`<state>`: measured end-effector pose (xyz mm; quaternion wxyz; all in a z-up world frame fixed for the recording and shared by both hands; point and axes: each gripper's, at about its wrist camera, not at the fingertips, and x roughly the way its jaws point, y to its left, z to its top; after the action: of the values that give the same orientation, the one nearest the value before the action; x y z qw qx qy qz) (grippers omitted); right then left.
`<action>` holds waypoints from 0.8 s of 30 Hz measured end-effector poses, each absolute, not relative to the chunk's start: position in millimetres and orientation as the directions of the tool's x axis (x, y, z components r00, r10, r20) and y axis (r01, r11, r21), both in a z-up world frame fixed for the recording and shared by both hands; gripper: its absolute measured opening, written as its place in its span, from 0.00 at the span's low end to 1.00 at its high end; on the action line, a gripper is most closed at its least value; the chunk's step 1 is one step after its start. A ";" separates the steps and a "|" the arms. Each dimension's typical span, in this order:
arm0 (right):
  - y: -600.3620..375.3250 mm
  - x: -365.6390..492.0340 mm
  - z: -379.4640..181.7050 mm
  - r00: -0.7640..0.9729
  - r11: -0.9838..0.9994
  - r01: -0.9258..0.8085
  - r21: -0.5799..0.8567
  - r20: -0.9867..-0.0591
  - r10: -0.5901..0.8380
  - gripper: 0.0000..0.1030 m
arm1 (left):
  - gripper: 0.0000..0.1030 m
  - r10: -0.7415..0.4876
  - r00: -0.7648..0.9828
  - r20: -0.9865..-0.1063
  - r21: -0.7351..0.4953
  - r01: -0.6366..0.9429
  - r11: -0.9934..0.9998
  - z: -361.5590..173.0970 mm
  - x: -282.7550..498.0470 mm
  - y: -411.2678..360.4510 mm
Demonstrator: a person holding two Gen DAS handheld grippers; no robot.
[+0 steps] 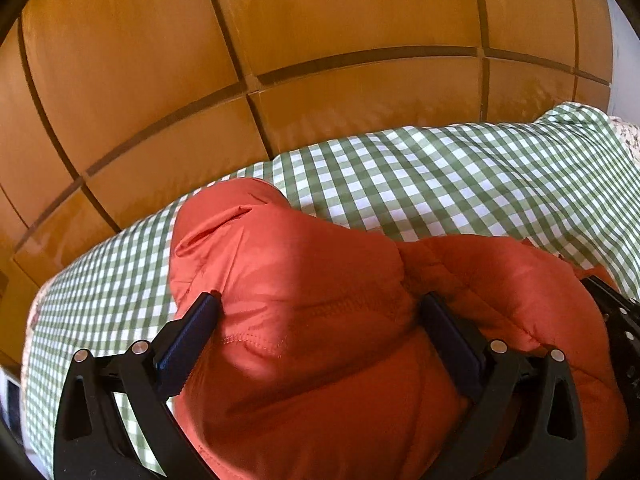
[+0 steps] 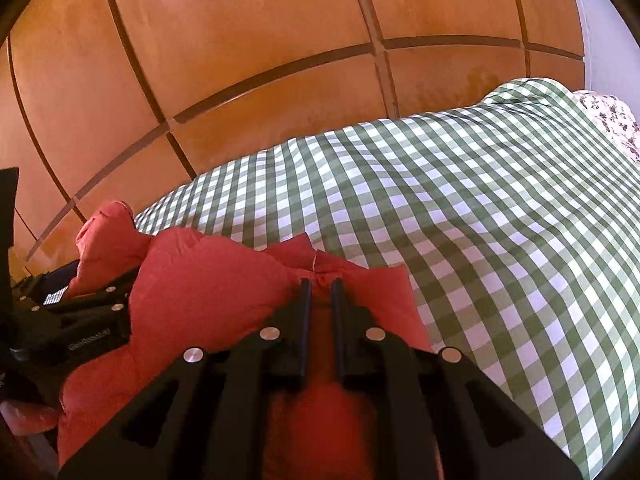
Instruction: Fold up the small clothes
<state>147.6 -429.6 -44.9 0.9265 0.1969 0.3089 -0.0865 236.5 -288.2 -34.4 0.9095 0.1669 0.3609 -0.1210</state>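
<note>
An orange padded garment (image 1: 320, 264) lies bunched on the green checked bed cover (image 1: 460, 188). My left gripper (image 1: 320, 304) stands wide open, and a thick bulge of the garment rises between its two fingers (image 1: 200, 324). In the right wrist view the same garment (image 2: 212, 280) spreads to the left. My right gripper (image 2: 322, 284) is shut on a pinched fold of it at the garment's far edge. The left gripper's black body (image 2: 88, 332) shows at the left, partly buried under the fabric.
The checked cover (image 2: 480, 220) stretches away to the right over the bed. A wall of orange-brown wooden panels (image 2: 240, 60) rises behind the bed. A floral pillow (image 2: 612, 120) lies at the far right corner.
</note>
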 end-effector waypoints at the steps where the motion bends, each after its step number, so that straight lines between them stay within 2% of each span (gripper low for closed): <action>1: -429.9 149.0 -46.0 0.793 0.907 0.283 0.312 -0.608 -0.039 0.09 | 0.97 -0.100 0.710 -0.697 0.213 0.338 0.917 -36.4 237.9 -288.3; 16: -424.1 154.6 -50.1 0.794 0.916 0.287 0.280 -0.604 -0.064 0.09 | 0.97 -0.085 0.725 -0.683 0.224 0.319 0.921 -38.5 230.7 -282.8; 20: -425.9 152.4 -50.9 0.800 0.913 0.279 0.297 -0.598 -0.051 0.09 | 0.97 -0.151 0.702 -0.696 0.144 0.343 0.928 -26.2 204.8 -260.2; 24: -425.6 147.1 -45.8 0.814 0.914 0.261 0.311 -0.579 -0.035 0.10 | 0.97 -0.260 0.698 -0.668 0.023 0.368 0.929 -19.5 168.2 -231.8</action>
<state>147.1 -425.6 -45.8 0.9329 0.1917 0.2942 -0.0794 168.2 -231.8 -19.5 0.9181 0.0778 0.3491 -0.1710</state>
